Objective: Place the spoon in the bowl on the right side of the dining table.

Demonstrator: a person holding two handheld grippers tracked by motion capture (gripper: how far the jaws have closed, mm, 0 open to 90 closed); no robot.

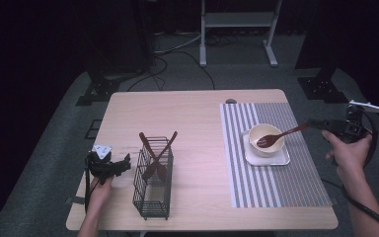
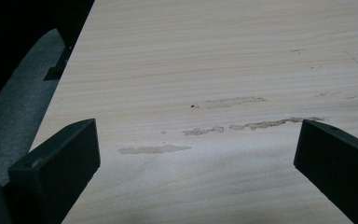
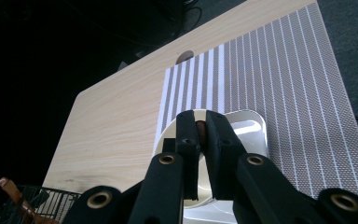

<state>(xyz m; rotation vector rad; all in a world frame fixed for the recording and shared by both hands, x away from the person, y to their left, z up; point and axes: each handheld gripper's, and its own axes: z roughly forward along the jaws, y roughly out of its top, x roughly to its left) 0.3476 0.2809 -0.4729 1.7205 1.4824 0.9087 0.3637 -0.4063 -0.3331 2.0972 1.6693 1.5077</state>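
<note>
A brown wooden spoon [image 1: 281, 135] rests with its head in the cream bowl [image 1: 269, 133], its handle slanting up to the right. My right gripper [image 1: 316, 123] is shut on the handle's end, beyond the table's right edge. In the right gripper view the jaws pinch the brown handle [image 3: 200, 130] above the bowl [image 3: 168, 142] and white square plate [image 3: 254, 128]. My left gripper [image 1: 121, 165] lies on the table at the left, next to the wire basket [image 1: 153, 180]. Its fingers [image 2: 56, 163] stand wide apart over bare wood, nothing between them.
The wire basket holds two crossed brown wooden utensils [image 1: 158, 153]. The bowl sits on a white plate [image 1: 281, 158] on a grey striped placemat [image 1: 276, 182] covering the table's right part. Pale smears [image 2: 233, 126] mark the tabletop. A metal stand [image 1: 237, 29] is beyond the table.
</note>
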